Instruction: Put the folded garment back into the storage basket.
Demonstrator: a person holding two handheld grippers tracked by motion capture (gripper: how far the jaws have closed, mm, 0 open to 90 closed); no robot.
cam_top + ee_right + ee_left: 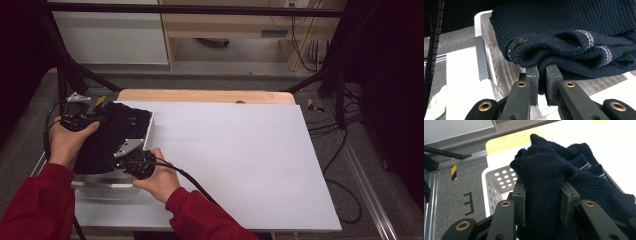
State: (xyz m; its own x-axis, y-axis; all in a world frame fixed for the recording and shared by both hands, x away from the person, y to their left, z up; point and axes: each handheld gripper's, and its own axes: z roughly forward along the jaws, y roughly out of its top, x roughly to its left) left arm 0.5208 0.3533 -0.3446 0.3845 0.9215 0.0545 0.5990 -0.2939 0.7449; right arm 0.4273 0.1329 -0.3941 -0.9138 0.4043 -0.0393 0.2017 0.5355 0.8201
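A dark navy knit sweater (112, 135) with thin pale stripes lies bunched in a white perforated basket (150, 131) at the table's left edge. My left gripper (102, 119) is at the sweater's far left side. In the left gripper view it (543, 195) is shut on a thick bunch of the knit (549, 167), above the basket's corner (499, 178). My right gripper (129, 150) is at the sweater's near right side. In the right gripper view its jaws (542, 72) pinch a folded edge of the sweater (564, 37) beside the basket wall (484, 30).
A white sheet (240, 160) covers the wooden table (205, 96) to the right of the basket. Black frame bars (70, 75) stand at the back left and right. Cables (340, 150) trail over the floor on the right. A grey strip (482, 60) lies beside the basket.
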